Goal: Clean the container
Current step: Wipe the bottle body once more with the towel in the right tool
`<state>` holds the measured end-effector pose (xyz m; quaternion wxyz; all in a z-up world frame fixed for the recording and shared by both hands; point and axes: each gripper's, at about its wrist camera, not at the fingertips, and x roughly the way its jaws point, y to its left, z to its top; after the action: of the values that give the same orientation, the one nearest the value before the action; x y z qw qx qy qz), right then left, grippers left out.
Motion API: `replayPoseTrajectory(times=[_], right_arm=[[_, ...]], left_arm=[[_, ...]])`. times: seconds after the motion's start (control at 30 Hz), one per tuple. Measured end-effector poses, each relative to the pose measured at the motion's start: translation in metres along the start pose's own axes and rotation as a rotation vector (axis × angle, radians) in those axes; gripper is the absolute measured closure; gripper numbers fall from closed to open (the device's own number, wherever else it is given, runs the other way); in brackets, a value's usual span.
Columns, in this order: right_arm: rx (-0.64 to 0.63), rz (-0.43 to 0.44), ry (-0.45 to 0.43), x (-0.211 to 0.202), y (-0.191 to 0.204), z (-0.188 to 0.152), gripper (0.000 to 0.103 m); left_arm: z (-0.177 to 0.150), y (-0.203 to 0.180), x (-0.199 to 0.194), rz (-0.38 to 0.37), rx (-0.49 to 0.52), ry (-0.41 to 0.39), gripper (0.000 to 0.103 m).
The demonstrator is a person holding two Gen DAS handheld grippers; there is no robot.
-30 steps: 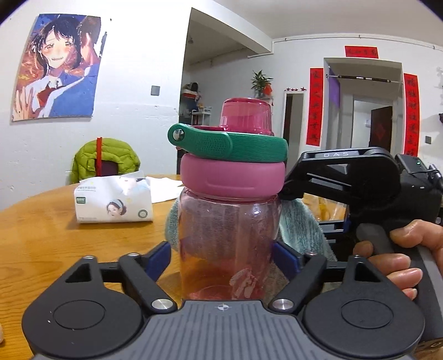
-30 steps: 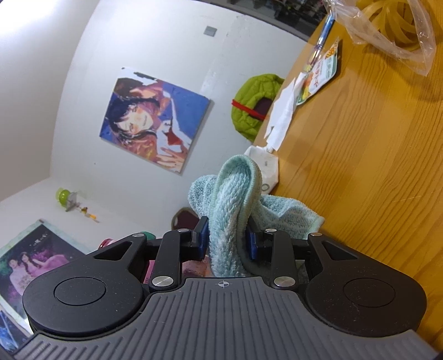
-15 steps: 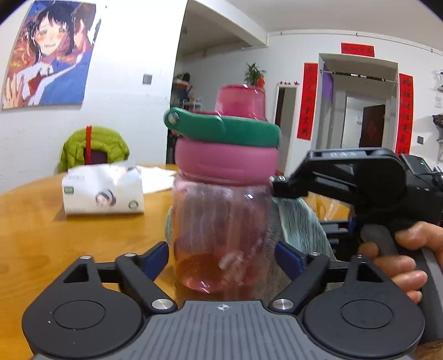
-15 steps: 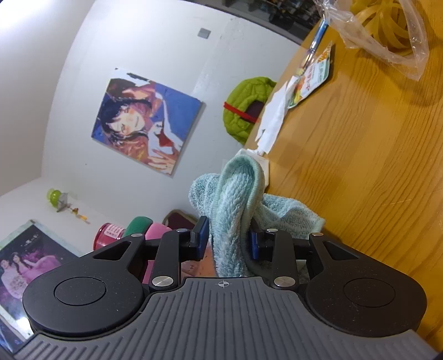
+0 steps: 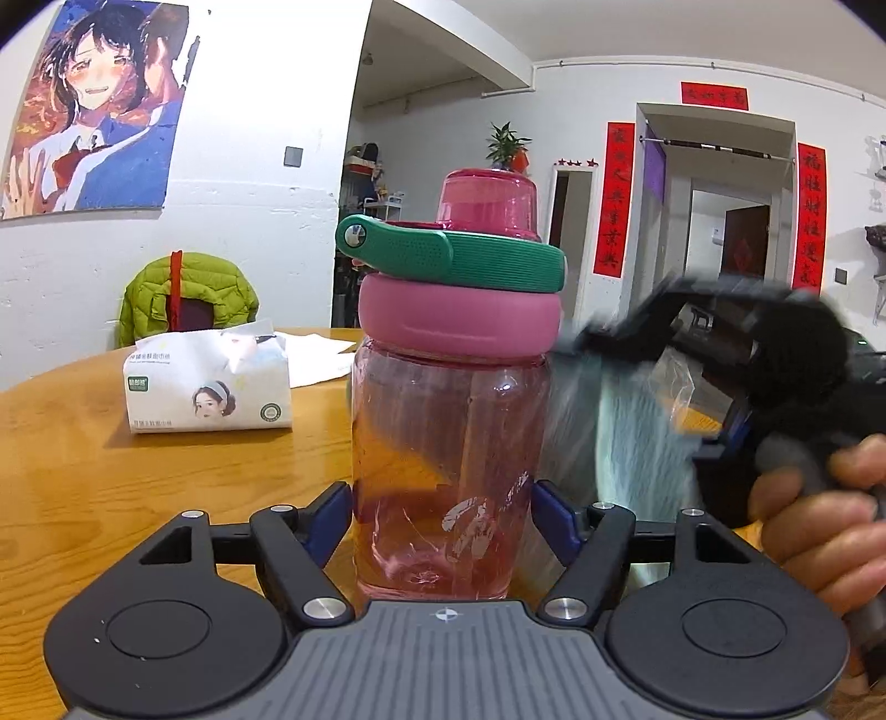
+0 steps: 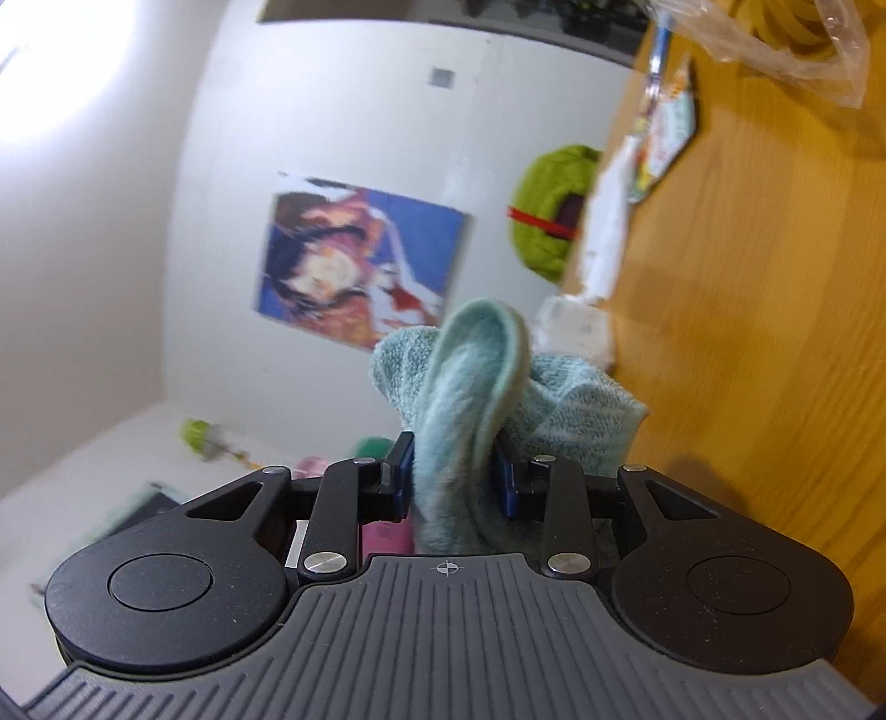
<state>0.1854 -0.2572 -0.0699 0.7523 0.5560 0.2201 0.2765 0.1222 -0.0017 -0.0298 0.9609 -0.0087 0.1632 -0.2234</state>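
Note:
A clear pink water bottle (image 5: 448,443) with a pink lid and green carry strap (image 5: 459,257) stands upright between the fingers of my left gripper (image 5: 443,518), which is shut on its lower body. My right gripper (image 6: 453,483) is shut on a light teal towel (image 6: 482,387). In the left wrist view the right gripper (image 5: 736,354) and the towel (image 5: 626,443) are blurred, right beside the bottle's right side. In the right wrist view only a bit of pink lid (image 6: 382,537) shows below the fingers.
A round wooden table (image 5: 111,476) carries a white tissue pack (image 5: 207,390) and papers behind the bottle. A clear plastic bag (image 6: 786,44), a pen and a snack packet (image 6: 664,133) lie at its far side. A chair with a green jacket (image 5: 188,299) stands behind the table.
The towel and right gripper have shifted from behind the bottle to its right side and are now motion-blurred. The bottle stays held in the left gripper, slightly re-angled.

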Motion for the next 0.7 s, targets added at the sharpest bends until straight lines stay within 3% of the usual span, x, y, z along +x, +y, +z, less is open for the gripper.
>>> replayPoseTrajectory(times=[0.07,0.13,0.23,0.33,0.4,0.43,0.57,0.7], right_arm=[[-0.014,-0.156,0.041,0.009,-0.004,0.000,0.069],[-0.027,-0.237,0.064,0.015,-0.007,-0.001,0.071],[-0.070,-0.206,0.042,0.014,0.001,-0.001,0.071],[-0.056,-0.046,-0.012,0.005,0.005,0.003,0.071],[-0.038,0.007,-0.022,0.002,0.004,0.003,0.071],[-0.034,-0.009,-0.009,0.005,0.004,0.003,0.071],[-0.038,-0.216,0.066,0.023,-0.004,0.002,0.071],[-0.052,-0.237,0.073,0.026,-0.004,0.002,0.071]], left_arm=[[0.000,0.001,0.000,-0.002,-0.007,0.000,0.034],[0.000,0.000,0.000,0.000,0.000,0.003,0.034],[0.000,0.001,0.000,0.000,0.000,0.003,0.034],[0.001,0.001,0.000,0.001,0.002,0.002,0.034],[0.000,0.000,0.000,0.003,0.004,0.002,0.034],[0.000,0.000,0.000,0.005,0.005,0.002,0.034],[0.001,0.000,0.001,0.026,0.006,0.001,0.034],[0.001,0.000,0.001,0.028,0.005,0.002,0.034]])
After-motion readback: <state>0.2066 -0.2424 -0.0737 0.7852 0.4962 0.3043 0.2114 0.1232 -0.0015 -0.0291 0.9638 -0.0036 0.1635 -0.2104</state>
